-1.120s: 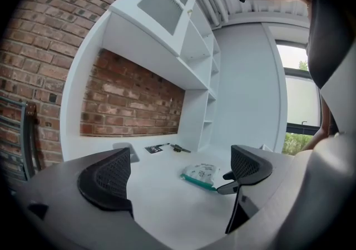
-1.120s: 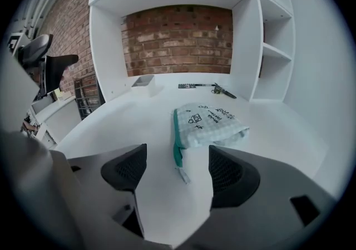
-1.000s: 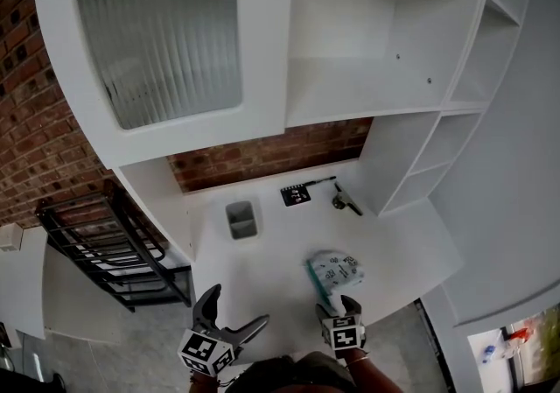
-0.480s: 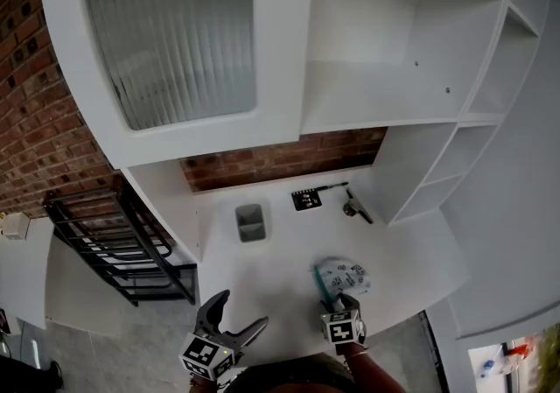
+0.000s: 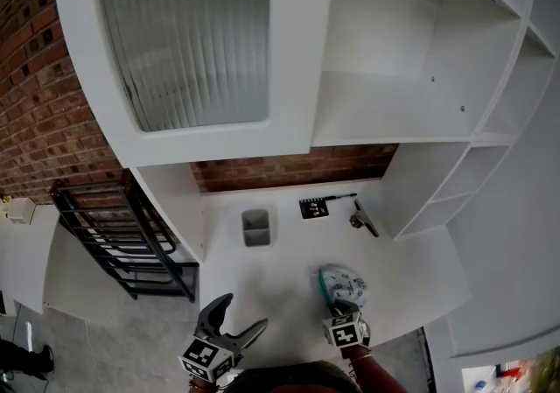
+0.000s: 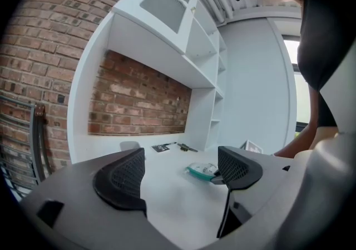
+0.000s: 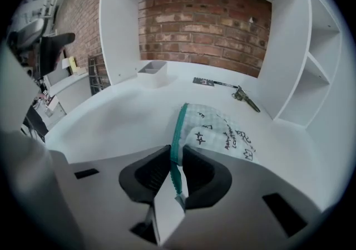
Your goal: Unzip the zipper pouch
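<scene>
White tabletop (image 5: 271, 286): from the head view we see the zipper pouch (image 5: 343, 282) near its front edge, right gripper (image 5: 343, 305) at it, left gripper (image 5: 243, 314) aside. Left gripper view: fingers (image 6: 125, 176) just narrowed, apart, nothing between them. Right gripper view: fingers (image 7: 153, 173) just closed, pinching the pouch's teal zipper edge (image 7: 179, 126).

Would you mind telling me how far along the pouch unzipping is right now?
Done: the right claw, whose jaws have just been closing, pinches the near end of the pouch at its teal zipper. In hand: the left claw, open and empty though its jaws have just been closing, hangs apart from the pouch. Left: the zipper looks closed, so the pull remains.
</scene>
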